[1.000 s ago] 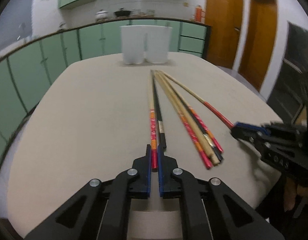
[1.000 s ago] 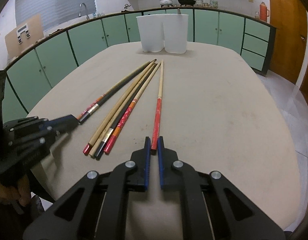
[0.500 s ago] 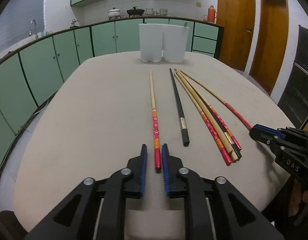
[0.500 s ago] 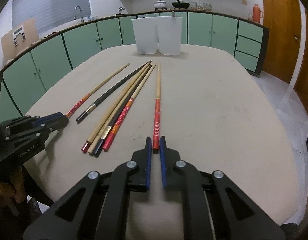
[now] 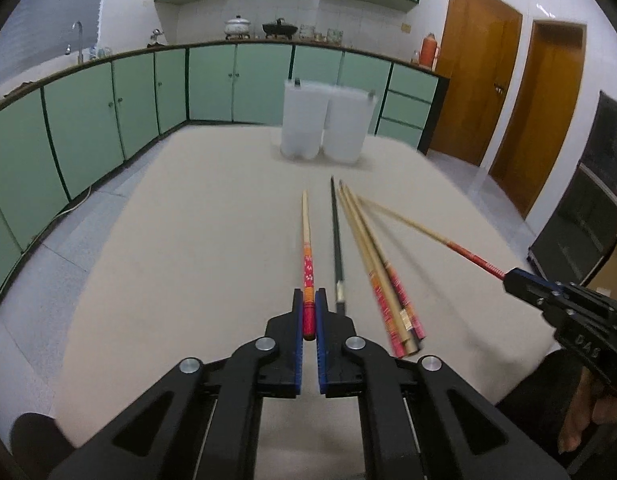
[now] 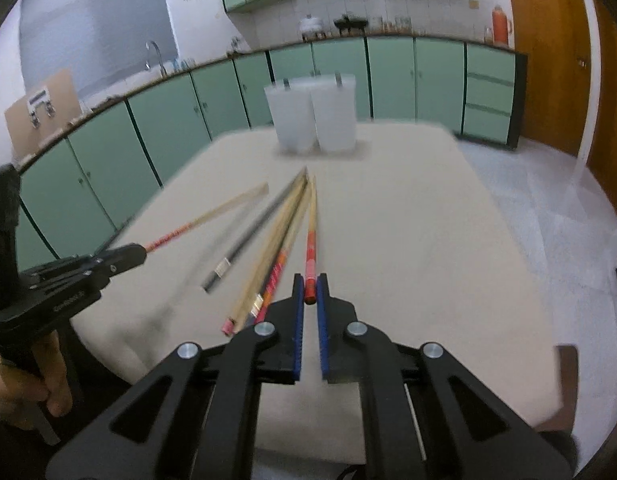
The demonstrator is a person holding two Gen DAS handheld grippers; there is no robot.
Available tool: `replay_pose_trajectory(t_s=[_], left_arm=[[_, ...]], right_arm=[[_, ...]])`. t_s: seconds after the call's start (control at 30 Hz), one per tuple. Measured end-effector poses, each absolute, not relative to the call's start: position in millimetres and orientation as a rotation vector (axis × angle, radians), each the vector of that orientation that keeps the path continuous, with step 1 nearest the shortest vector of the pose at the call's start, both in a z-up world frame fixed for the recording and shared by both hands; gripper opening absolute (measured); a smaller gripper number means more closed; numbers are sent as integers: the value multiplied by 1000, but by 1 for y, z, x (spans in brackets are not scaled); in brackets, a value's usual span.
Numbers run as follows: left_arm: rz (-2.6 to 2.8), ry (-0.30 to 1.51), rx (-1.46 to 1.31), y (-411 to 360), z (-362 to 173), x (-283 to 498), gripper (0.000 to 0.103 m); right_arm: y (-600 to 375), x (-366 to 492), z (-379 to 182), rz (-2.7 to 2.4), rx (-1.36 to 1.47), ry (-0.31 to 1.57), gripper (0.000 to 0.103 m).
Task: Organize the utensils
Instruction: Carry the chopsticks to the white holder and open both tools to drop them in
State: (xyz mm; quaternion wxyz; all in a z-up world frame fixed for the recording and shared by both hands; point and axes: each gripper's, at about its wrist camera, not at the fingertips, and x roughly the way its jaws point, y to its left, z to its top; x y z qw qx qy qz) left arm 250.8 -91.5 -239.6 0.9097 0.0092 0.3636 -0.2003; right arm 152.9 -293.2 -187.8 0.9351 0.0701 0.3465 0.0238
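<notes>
My left gripper [image 5: 308, 304] is shut on the red end of a red-and-tan chopstick [image 5: 307, 248], lifted off the beige table [image 5: 188, 240]. My right gripper [image 6: 309, 286] is shut on the red end of another red-and-tan chopstick [image 6: 311, 232], also lifted. The right gripper shows in the left wrist view [image 5: 512, 278], the left gripper in the right wrist view [image 6: 138, 254]. A black chopstick [image 5: 337, 248] and several more chopsticks [image 5: 376, 268] lie on the table between them. Two white holders [image 5: 324, 124] stand at the far end.
Green cabinets [image 5: 108, 112] run along the left and back walls. Wooden doors [image 5: 508, 100] are at the right. The table's near edge [image 6: 388, 444] is close below both grippers. Pots [image 5: 238, 26] stand on the counter.
Both grippers have closed on their chopsticks and lifted them off the table, moving up and forward. The rest of the chopsticks stay on the table.
</notes>
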Motion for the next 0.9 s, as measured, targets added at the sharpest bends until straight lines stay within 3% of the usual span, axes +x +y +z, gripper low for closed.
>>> replay_pose_trajectory(t_s=[0.33,0.9], left_arm=[[-451,626,-16,-70,-139,246,5],[-538,687,-1,-74,-97,303,5]], right_arm=[[-297,159,-82,108,61,557,5],[-306,242,-51,183,17,693,5]])
